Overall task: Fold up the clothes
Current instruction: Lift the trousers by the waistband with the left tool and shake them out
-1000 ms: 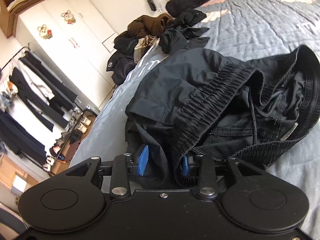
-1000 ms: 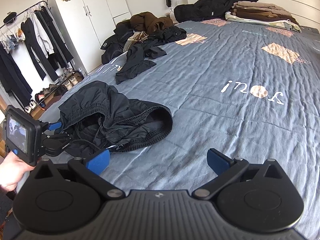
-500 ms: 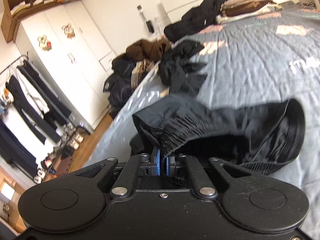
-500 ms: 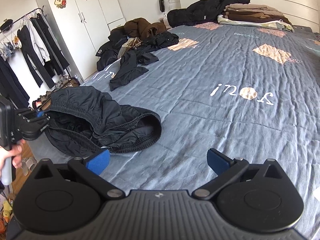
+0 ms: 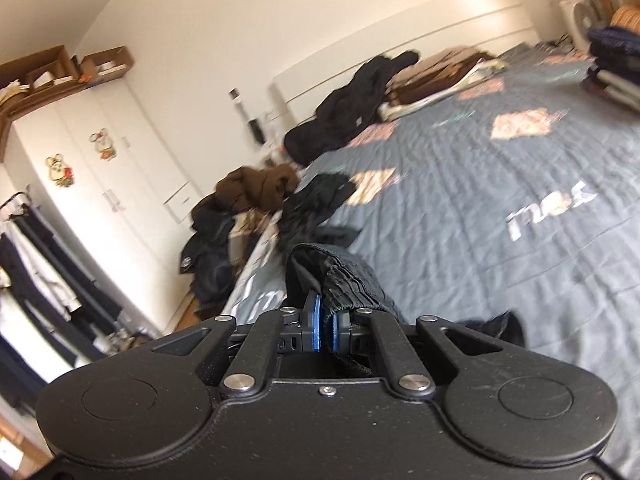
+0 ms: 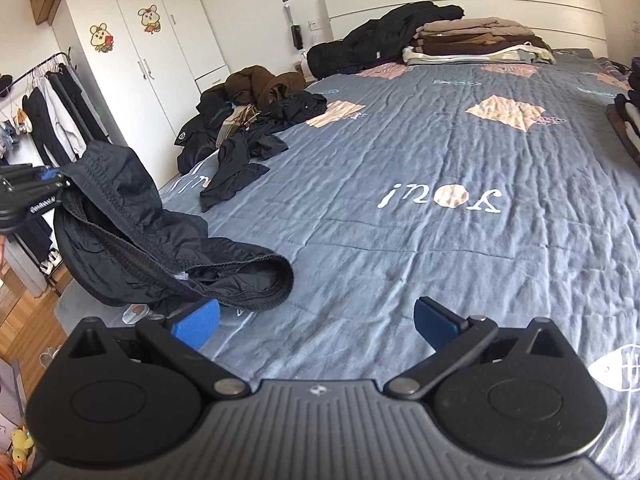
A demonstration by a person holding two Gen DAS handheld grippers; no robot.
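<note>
A pair of black shorts (image 6: 140,236) with an elastic waistband hangs from my left gripper (image 6: 52,184) at the left, its lower part resting on the grey-blue bedspread (image 6: 400,200). In the left wrist view my left gripper (image 5: 325,328) is shut on the waistband of the shorts (image 5: 344,280), lifted above the bed. My right gripper (image 6: 316,320) is open and empty, low over the bedspread just right of the shorts.
A heap of dark and brown clothes (image 6: 256,104) lies at the bed's far left edge. Folded stacks (image 6: 476,40) sit by the headboard and another stack (image 6: 628,116) at the right edge. A wardrobe (image 6: 152,48) and clothes rack (image 6: 44,116) stand left.
My left gripper closed on the shorts' waistband and lifted it up off the bed. The right gripper stayed open and moved a little closer to the shorts.
</note>
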